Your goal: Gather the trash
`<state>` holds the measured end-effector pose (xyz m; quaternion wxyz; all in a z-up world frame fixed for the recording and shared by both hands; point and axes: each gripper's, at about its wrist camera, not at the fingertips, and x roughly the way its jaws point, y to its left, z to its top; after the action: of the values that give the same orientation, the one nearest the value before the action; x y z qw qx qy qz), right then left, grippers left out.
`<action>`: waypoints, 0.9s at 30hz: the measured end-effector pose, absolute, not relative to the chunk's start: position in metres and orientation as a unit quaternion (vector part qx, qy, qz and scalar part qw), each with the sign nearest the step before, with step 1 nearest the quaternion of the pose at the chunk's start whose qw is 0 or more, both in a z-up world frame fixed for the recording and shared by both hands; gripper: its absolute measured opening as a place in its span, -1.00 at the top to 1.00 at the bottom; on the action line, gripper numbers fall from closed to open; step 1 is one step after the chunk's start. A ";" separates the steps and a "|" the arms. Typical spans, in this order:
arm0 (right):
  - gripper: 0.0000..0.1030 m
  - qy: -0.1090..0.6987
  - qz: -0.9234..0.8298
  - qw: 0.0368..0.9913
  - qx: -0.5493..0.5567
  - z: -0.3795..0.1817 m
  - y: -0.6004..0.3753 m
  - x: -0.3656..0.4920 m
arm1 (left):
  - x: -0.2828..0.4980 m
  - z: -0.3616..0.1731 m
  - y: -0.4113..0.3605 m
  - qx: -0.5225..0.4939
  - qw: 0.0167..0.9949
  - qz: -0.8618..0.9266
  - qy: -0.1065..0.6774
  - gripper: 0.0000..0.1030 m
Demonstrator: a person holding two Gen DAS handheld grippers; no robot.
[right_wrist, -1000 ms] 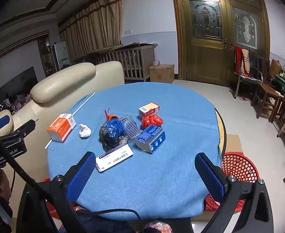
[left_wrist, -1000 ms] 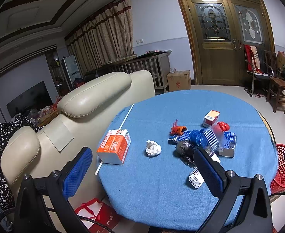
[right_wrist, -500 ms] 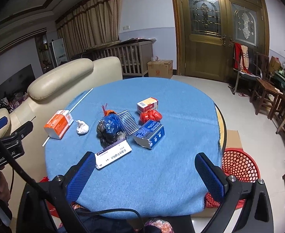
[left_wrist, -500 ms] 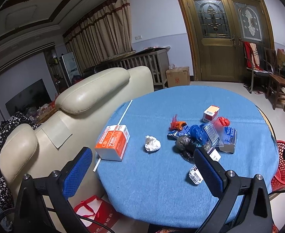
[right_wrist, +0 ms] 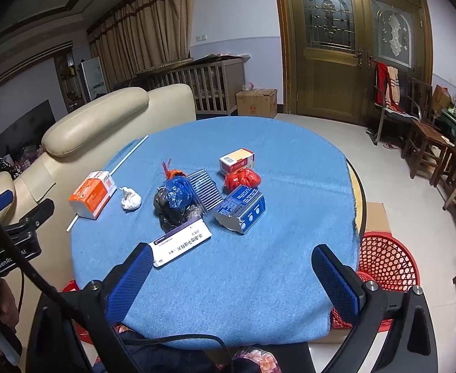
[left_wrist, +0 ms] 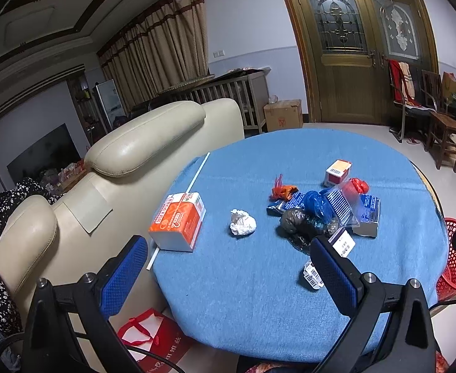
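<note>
My left gripper (left_wrist: 228, 275) and right gripper (right_wrist: 232, 276) hover over the near edge of the counter (right_wrist: 290, 161), fingers spread wide, nothing held. Trash sits mid-counter: white flat box (right_wrist: 181, 243) nearest, touching a dark bag clump (right_wrist: 173, 209); blue box (right_wrist: 240, 209) just beside; red wad (right_wrist: 242, 178); crumpled paper (left_wrist: 242, 222); orange carton (left_wrist: 179, 220) at the left edge. Red basket (right_wrist: 388, 261) on the floor by the right edge, contents possibly none, view poor.
</note>
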<state>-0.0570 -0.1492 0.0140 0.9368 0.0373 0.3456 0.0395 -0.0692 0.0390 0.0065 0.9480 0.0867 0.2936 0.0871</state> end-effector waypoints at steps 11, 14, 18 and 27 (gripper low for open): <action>-1.00 0.364 0.038 0.929 0.048 0.002 -0.156 -0.042 | -0.056 -0.014 0.038 0.082 0.941 0.070 0.321 -1.00; -0.99 0.375 0.039 0.924 0.061 -0.007 -0.164 -0.033 | -0.043 -0.030 0.037 0.072 0.933 0.055 0.348 -1.00; -1.00 0.385 0.052 0.918 0.083 -0.019 -0.172 -0.016 | -0.028 -0.051 0.035 0.068 0.921 0.050 0.380 -1.00; -1.00 0.403 0.117 0.900 0.119 -0.053 -0.175 0.046 | 0.004 -0.092 0.034 0.052 0.901 0.012 0.431 -1.00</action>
<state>0.0462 -0.1747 -0.0530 0.8997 0.1193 0.4031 0.1174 0.0038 0.0336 -0.0919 0.9008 0.0523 0.4310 0.0120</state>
